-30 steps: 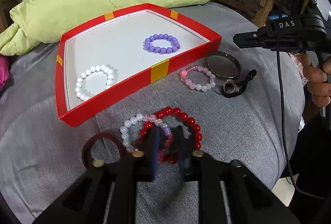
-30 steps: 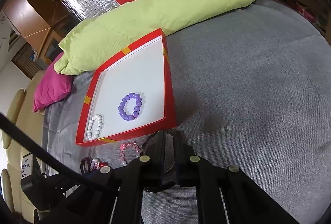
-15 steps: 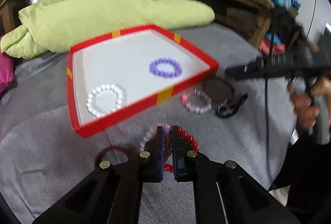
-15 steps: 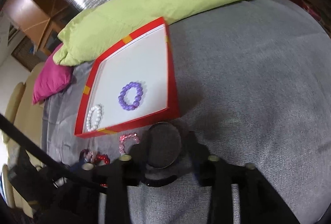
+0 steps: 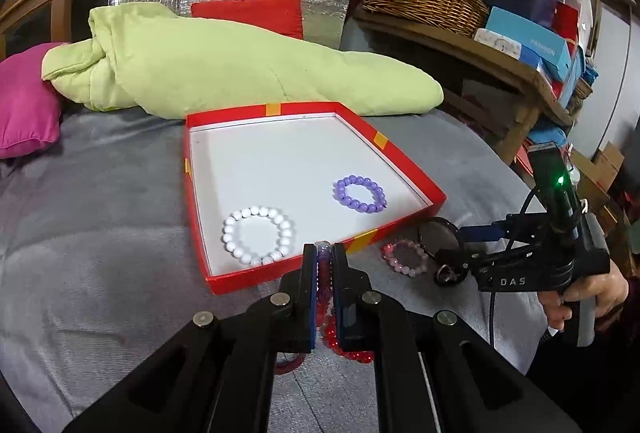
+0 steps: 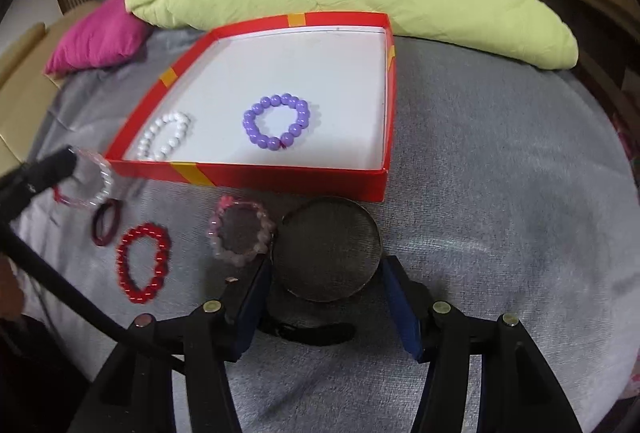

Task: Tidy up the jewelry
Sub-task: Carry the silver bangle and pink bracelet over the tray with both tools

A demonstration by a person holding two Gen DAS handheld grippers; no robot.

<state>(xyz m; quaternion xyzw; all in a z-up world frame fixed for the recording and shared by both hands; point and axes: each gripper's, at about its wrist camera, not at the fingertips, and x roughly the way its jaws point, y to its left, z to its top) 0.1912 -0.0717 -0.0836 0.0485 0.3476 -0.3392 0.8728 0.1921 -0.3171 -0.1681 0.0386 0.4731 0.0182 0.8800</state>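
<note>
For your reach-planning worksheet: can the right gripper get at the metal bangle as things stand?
Probably yes. The right gripper is open, its fingers either side of the metal bangle, nothing between. The pink bead bracelet touches the bangle's left edge and may get nudged.

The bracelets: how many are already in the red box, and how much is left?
Two are in the box: the white bracelet and the purple one. The left tool is shut on a mixed clear and pink bracelet, lifted near the box edge. The open right tool straddles the metal bangle. On the cloth remain the pink bracelet, red bracelet, dark ring and black strap.
</note>
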